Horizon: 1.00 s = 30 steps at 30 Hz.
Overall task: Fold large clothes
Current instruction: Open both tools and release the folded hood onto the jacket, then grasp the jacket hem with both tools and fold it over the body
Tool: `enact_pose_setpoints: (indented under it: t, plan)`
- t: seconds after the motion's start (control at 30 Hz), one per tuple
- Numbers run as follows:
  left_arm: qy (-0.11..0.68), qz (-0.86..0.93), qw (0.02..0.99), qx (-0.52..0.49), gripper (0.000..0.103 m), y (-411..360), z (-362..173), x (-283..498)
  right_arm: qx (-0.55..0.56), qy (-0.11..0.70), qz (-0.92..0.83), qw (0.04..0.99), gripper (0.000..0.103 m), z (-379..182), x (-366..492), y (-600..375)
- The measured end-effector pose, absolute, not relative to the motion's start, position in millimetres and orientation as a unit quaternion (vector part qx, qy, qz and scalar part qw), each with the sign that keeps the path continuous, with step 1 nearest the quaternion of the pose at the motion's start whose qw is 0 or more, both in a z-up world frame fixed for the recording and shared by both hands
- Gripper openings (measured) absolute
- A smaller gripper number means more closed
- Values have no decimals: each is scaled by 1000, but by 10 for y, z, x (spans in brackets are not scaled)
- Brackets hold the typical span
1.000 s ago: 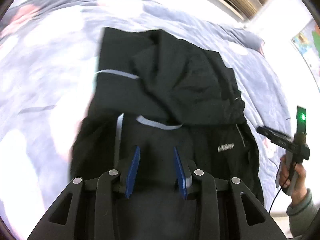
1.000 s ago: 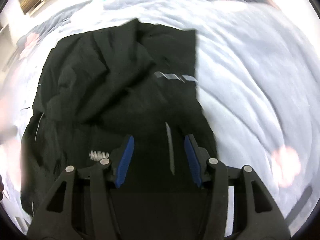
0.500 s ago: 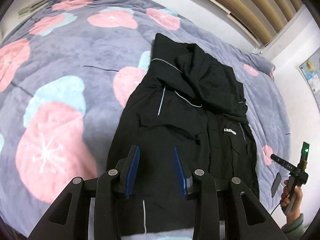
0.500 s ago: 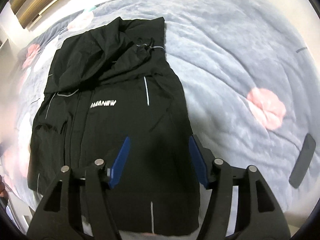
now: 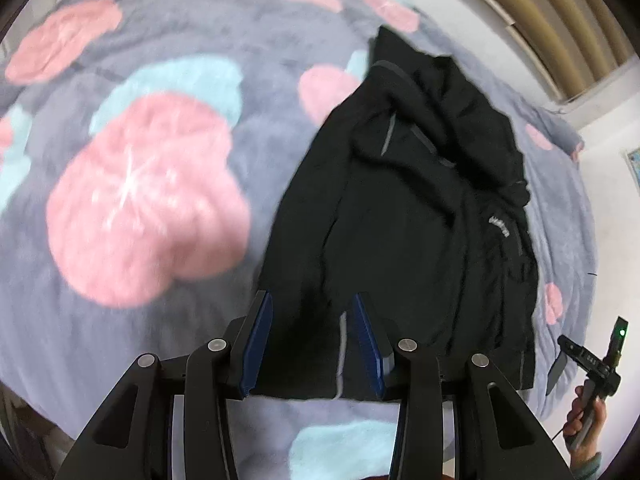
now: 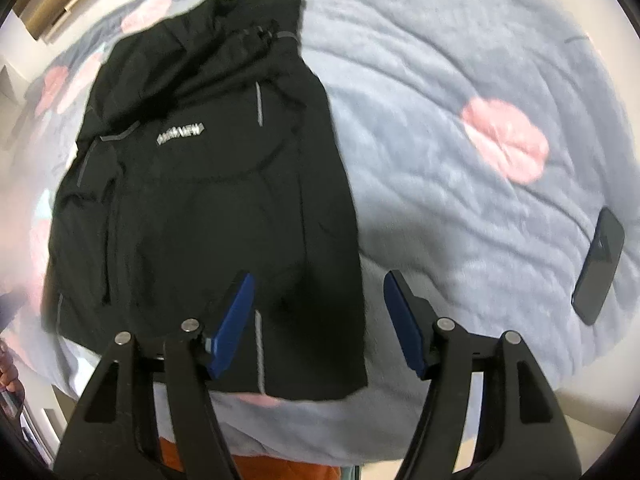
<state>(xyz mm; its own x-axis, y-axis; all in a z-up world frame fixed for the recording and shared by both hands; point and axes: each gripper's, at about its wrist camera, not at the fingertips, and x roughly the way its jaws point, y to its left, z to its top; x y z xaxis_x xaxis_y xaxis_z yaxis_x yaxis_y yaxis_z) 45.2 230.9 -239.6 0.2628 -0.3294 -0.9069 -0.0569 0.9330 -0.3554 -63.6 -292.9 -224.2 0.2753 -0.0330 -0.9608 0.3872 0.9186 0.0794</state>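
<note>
Lying flat on blanket: black jacket

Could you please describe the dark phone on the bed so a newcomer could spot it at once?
On the grey blanket with pink blotches, look beyond the black jacket toward the right wrist view's right edge. The phone lies flat there, apart from the jacket: a slim, glossy, dark slab, the only hard object on the bedding.

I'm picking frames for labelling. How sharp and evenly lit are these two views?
Left wrist view: motion blur smears the blanket; the black jacket is dark, its logo unreadable; fisheye bends the edges. Right wrist view: sharper in the middle, the jacket's logo partly legible; the left margin is washed out, and the phone near the rim is curved by distortion.
</note>
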Motion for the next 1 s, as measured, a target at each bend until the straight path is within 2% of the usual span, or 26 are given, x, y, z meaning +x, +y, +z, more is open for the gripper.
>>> enact_pose_setpoints:
  t: [0.4, 0.47, 0.53, 0.7, 0.73, 0.77, 0.83, 0.9, 0.93, 1.0]
  plan:
    - [648, -62, 735, -187, 43, 2397, -2909, 261, 244, 635, -114, 724, 66, -2902, -968, -3115]
    - [654, -63, 725, -207, 46, 2440, -2994, 275, 255, 637, -109, 719, 68, -2988, -953, -3118]
    - [664, -65, 711, -223, 56, 2449, -3095, 296, 268, 640, -101, 713, 69, -3079, -914, -3110]
    - [671, -74, 701, -230, 57, 2375, -3227, 315, 279, 650, -79, 703, 73, -3202, -803, -3039]
    - [669, -78, 704, -227, 57, 2358, -3216, 309, 273, 653, -77, 702, 69, -3198, -789, -3017]
    - [664, -85, 709, -222, 57, 2335, -3187, 297, 268, 654, -72, 704, 54, -3182, -788, -2989]
    - [652, -106, 721, -211, 40, 2279, -3088, 256, 258, 656, -50, 708, 29, -3117, -792, -2928]
    - [648, -123, 720, -216, 32, 2242, -3033, 233, 253, 652, -37, 714, 27, -3040, -800, -2903]
    - [647, -126, 719, -221, 32, 2241, -3022, 234, 255, 652, -34, 713, 27, -3034, -804, -2914]
    - [650, -128, 713, -230, 32, 2255, -3058, 253, 268, 657, -36, 704, 34, -3090, -797, -2961]
